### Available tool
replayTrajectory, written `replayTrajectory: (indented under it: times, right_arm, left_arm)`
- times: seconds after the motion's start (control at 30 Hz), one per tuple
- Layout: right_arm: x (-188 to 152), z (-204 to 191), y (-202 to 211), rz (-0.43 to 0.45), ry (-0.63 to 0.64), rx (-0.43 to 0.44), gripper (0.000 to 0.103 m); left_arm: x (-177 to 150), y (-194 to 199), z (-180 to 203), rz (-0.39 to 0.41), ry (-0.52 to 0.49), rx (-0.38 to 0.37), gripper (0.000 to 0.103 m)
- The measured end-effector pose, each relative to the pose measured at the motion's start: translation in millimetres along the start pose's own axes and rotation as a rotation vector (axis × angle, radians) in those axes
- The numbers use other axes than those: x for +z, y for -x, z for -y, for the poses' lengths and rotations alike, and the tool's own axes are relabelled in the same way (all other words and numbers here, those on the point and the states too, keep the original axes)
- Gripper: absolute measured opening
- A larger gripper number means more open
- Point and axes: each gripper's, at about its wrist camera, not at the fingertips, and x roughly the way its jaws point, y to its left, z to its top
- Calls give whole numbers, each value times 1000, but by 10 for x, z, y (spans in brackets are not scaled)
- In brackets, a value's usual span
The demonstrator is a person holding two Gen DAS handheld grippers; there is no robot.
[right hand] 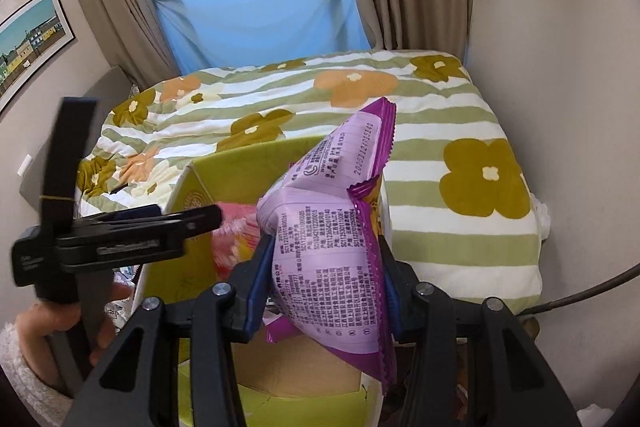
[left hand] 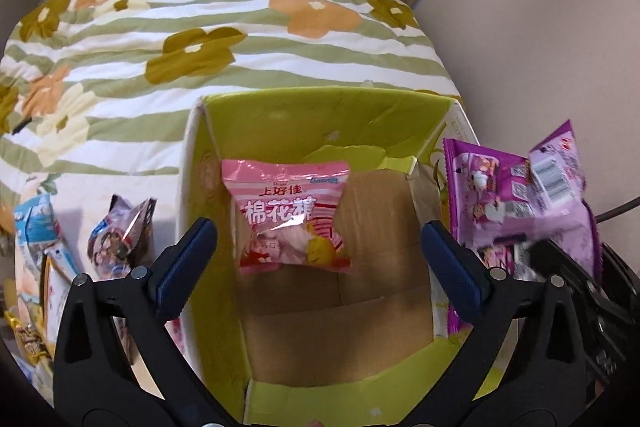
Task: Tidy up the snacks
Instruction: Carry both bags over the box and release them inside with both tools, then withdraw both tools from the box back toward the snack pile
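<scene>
**A:** Left wrist view first. What's the left gripper (left hand: 316, 259) doing?

**B:** Jaws spread wide, nothing between the pads. It hangs over the open green box (left hand: 320, 115), pointing steeply down into it. The pink marshmallow packet (left hand: 290, 217) sits inside the box, tilted, clear of both fingers. Looks released; the wide spread is probably so the packet falls free without snagging.

**A:** Anything else in that view?

**B:** Purple snack packet (left hand: 516, 195) at the right, just past the box's right wall. Loose snack packets (left hand: 120, 227) lie on the floral quilt (left hand: 240, 27) left of the box. They're not yet sorted, so the task is far from done.

**A:** Right wrist view?

**B:** The right gripper (right hand: 324, 283) is clamped on that purple snack packet (right hand: 332, 235), with pads on both sides near its lower half. The packet stands up between the fingers, printed back facing the camera. It's held above the box's near right corner (right hand: 256, 151), so my guess is it goes in next.

**A:** Is the left tool visible there?

**B:** Yes, side-on at the left (right hand: 132, 227), over the box. A hand (right hand: 60, 327) in a fluffy white sleeve holds its grip. Pink packet (right hand: 236, 235) is partly visible behind the right tool's left finger.

**A:** Risk?

**B:** The two tools are close over one opening. The left should clear out before the right drops.
</scene>
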Motion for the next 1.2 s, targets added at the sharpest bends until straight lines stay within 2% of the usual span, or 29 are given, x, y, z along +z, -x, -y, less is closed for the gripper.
replayTrajectory:
  times: [0.27, 0.57, 0.63, 0.67, 0.7, 0.97, 1.2]
  right_arm:
    - [106, -51, -155, -24, -9, 3, 44]
    - [278, -227, -555, -70, 27, 4, 47]
    - [287, -225, -622, -68, 25, -4, 66]
    - [282, -217, -638, -65, 19, -9, 93]
    - [270, -202, -640, -64, 11, -8, 103]
    - [143, -170, -454, -43, -14, 16, 103]
    - [148, -176, -209, -16, -17, 27, 103]
  left_arm:
    - [-152, 212, -234, 17, 34, 5, 101]
    - [-157, 279, -411, 37, 36, 40, 101]
    - [-180, 273, -440, 35, 40, 41, 101]
    - [-198, 267, -449, 32, 41, 44, 101]
    - [-216, 262, -455, 29, 43, 45, 101]
    - [-335, 287, -433, 27, 46, 38, 101]
    - [-371, 573, -324, 96, 34, 53, 101]
